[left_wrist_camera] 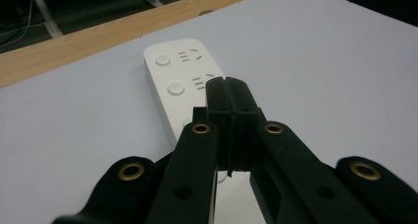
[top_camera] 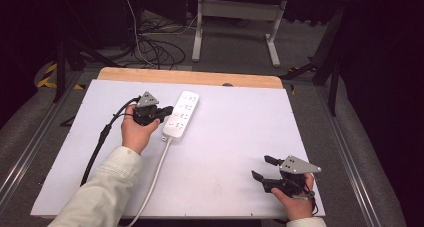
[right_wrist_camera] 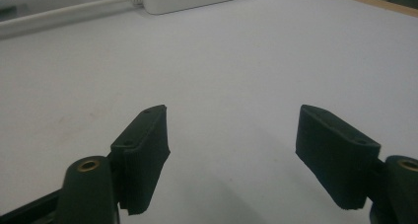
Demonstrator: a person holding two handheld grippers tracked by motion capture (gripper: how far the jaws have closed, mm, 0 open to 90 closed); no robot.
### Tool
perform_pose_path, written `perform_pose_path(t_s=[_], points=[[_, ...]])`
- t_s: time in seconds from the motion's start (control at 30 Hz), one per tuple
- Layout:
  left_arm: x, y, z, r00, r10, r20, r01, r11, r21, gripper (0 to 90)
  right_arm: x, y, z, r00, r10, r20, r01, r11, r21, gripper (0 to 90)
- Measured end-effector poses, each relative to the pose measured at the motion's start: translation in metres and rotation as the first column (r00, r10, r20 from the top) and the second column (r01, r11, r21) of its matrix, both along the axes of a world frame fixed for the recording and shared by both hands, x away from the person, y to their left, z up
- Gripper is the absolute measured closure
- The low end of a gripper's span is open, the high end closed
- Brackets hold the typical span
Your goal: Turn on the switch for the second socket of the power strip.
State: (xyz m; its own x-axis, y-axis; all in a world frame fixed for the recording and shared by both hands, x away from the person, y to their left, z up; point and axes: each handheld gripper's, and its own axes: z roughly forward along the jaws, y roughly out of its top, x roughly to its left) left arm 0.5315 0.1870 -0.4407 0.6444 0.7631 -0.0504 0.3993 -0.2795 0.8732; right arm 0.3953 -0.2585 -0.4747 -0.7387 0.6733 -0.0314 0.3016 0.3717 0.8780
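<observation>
The left gripper (left_wrist_camera: 229, 93), jaws pressed together (nothing between them), hovers over the white rectangular plastic power strip (top_camera: 181, 114) lying left of centre on the white table (top_camera: 230, 147). The right gripper (right_wrist_camera: 231, 155) rests near the table's right front corner, its jaws spread wide.

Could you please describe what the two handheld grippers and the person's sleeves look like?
Both the left gripper and right gripper are black with two jaws, brass-coloured rivets, a grey three-cornered plate on top and a trailing black cable. The sleeves are cream-coloured.

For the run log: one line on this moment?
left gripper: shut, over power strip | right gripper: open, empty | table
</observation>
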Motion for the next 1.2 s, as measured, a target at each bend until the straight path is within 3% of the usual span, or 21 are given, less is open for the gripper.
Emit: perform_pose_path(t_s=[0.37, 0.5, 0.63, 0.97, 1.2], points=[[0.015, 0.000, -0.018, 0.9997, -0.026, -0.002, 0.026, 0.9997, 0.001, 89.7, -0.001, -0.002, 0.000, 1.0000, -0.002, 0.004, 0.002, 1.000, 0.006, 29.1], [0.020, 0.001, -0.021, 0.9998, -0.020, 0.005, 0.020, 0.9995, -0.024, 89.7, -0.001, -0.003, 0.000, 1.0000, -0.006, 0.004, 0.005, 1.000, 0.009, 29.2], [0.024, 0.000, -0.023, 0.9996, -0.027, -0.011, 0.027, 0.9996, 0.002, 89.8, -0.001, -0.003, 0.000, 1.0000, -0.005, 0.004, 0.005, 1.000, 0.006, 29.1], [0.031, -0.007, -0.032, 0.9989, -0.021, -0.042, 0.021, 0.9998, 0.003, 89.8, -0.002, -0.004, 0.000, 1.0000, -0.002, 0.001, 0.002, 1.000, 0.012, 29.1], [0.034, -0.007, -0.036, 0.9992, -0.008, -0.039, 0.009, 0.9999, 0.009, 89.8, -0.002, -0.004, 0.000, 1.0000, 0.001, -0.002, -0.001, 1.000, 0.014, 29.1]])
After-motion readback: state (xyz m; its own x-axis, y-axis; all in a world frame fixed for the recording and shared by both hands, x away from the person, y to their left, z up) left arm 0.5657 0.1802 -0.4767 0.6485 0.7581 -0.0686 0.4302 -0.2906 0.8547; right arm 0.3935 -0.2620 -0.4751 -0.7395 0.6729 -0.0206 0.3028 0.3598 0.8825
